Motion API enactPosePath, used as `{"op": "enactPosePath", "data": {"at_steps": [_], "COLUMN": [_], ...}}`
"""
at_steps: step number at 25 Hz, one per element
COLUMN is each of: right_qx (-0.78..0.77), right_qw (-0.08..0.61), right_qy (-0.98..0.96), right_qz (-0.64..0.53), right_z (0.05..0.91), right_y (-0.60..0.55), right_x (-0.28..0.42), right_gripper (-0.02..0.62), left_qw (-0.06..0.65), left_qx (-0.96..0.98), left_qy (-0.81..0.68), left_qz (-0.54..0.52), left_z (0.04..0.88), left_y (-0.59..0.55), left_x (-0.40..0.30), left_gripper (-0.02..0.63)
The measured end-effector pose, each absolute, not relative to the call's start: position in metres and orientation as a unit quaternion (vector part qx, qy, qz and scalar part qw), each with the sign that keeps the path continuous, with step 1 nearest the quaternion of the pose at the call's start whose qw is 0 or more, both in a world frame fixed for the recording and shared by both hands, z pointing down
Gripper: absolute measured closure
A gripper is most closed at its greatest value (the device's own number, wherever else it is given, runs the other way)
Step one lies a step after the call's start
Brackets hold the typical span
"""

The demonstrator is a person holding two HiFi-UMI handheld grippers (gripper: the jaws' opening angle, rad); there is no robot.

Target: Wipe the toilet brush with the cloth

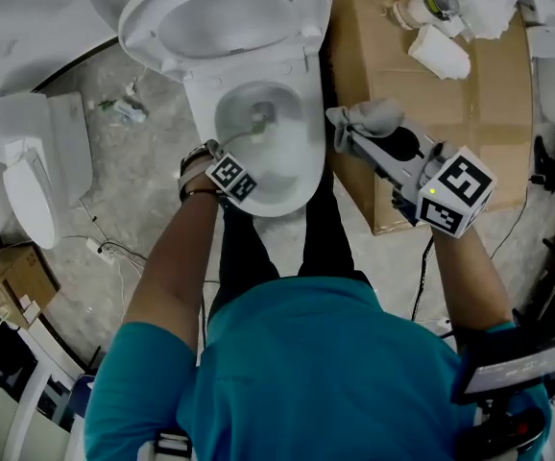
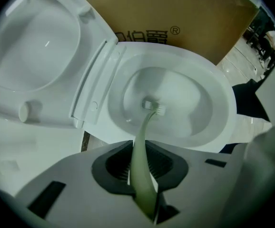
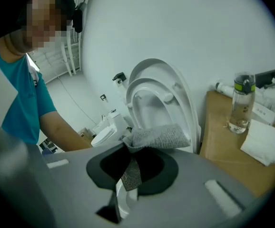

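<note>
Head view: left gripper [image 1: 229,157] (half hidden) grips brush [image 1: 261,116].

Printed dark on the brown cardboard box [image 2: 199,23]: a row of Chinese characters, first one partly cut off, last two reading 伯爵, then a circled R trademark sign. Small print on the white packet [image 3: 262,112], too small to read.

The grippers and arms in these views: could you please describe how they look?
The left gripper and right gripper are light grey with dark pads; each carries a cube of black-and-white square markers. The person wears teal short sleeves and dark wristbands.
</note>
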State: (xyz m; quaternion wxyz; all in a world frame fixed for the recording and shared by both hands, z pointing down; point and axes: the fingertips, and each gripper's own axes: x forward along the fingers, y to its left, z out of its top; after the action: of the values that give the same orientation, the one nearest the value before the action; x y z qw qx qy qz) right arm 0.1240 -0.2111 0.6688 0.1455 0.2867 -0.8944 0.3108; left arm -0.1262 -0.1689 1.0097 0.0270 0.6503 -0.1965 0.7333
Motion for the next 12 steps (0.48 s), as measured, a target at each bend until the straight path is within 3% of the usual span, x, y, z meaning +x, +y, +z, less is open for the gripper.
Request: {"op": "enactPosePath", "data": {"at_steps": [3, 6, 7, 12], "right_qx": [0.286, 0.283, 0.282, 0.284], "right_qw": [0.147, 0.147, 0.147, 0.139], "right_qy": [-0.89, -0.889, -0.889, -0.893], "right_qz": [0.323, 0.329, 0.329, 0.321], "right_z": [0.682, 0.687, 0.686, 0.663], "right_y": [-0.202, -0.194, -0.192, -0.187], "right_x": [0.13, 0.131, 0.131, 0.127], "right_gripper": [0.558, 0.558, 0.558, 0.558], "left_qw": [0.053, 0.093, 0.104, 0.129], "left_qx": [0.651, 0.658, 0.66, 0.682], "left_qy": [-0.207, -0.208, -0.21, -0.226], "left_qz": [0.728, 0.718, 0.714, 0.684], "left_z": [1.024, 1.028, 1.026, 0.994], "left_y": [-0.166, -0.161, -0.159, -0.16], "left_x": [-0.117, -0.106, -0.103, -0.096], "left_gripper": [0.535, 0.395, 0.38, 0.376]}}
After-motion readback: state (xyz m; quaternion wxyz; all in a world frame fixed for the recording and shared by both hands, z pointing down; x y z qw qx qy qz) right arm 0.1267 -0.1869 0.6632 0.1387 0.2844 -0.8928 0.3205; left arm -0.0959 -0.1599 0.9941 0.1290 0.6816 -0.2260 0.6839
